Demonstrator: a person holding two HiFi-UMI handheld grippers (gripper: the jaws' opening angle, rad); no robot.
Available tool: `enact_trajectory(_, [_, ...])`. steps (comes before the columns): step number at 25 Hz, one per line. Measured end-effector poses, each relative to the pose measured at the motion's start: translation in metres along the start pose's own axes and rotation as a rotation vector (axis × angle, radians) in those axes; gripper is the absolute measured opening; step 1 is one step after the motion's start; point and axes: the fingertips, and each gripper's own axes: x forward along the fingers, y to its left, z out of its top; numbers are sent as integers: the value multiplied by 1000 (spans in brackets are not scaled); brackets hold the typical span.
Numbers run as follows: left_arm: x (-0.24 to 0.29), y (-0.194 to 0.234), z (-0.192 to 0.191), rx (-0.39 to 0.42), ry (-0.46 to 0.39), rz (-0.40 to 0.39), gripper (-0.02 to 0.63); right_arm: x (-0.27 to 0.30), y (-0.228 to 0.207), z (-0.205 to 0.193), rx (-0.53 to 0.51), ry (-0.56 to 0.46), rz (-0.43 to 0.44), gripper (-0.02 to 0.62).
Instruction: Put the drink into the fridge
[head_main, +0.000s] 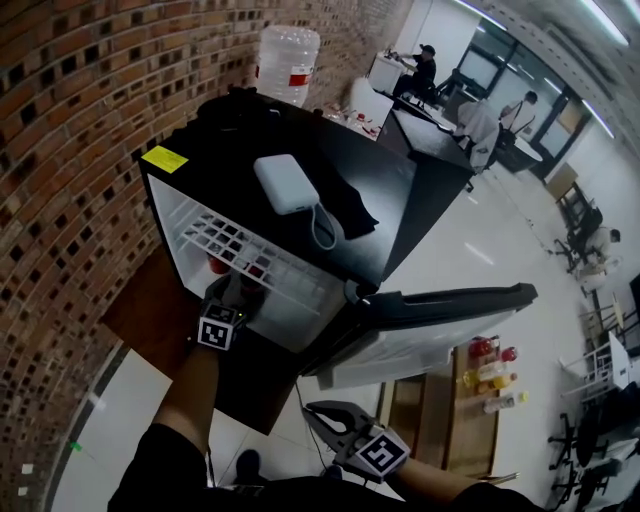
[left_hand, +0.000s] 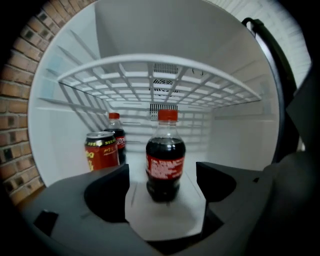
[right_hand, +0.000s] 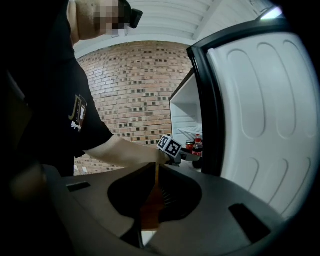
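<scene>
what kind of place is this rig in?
Probably an open-plan office or lab: a mini fridge against a brick wall, a water-cooler bottle behind it, people seated at desks further back.

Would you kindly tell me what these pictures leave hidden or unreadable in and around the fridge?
- Left gripper view: the print on the front bottle is blurred, and the can hides the back bottle's lower part.
- Head view: the left gripper and its arm cover much of the fridge's space under the rack.
- Right gripper view: the door hides most of the fridge's inside.
</scene>
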Motion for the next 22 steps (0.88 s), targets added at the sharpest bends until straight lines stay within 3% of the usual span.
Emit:
enact_trajectory(4, [-50,-22,-8,-32,2,-36,419,-15,1,4,3,-8,-1,37])
enact_trajectory(8, [-109,-71,-18,-85,-17,-150,390,-39,1,12,-11,-23,-2,37])
enact_trajectory(16, [-220,-182,-6,-118,-74,-253,248,-111,-5,13,11,-32,-46,37])
enact_trajectory(19, [-245,-218,15,-80,-122,-284,170,-142,-6,10,33,-43,-64,37])
enact_trajectory(22, [-266,-250,39,-91,-175,-326,97,-173,-6,7,52,-54,-82,17])
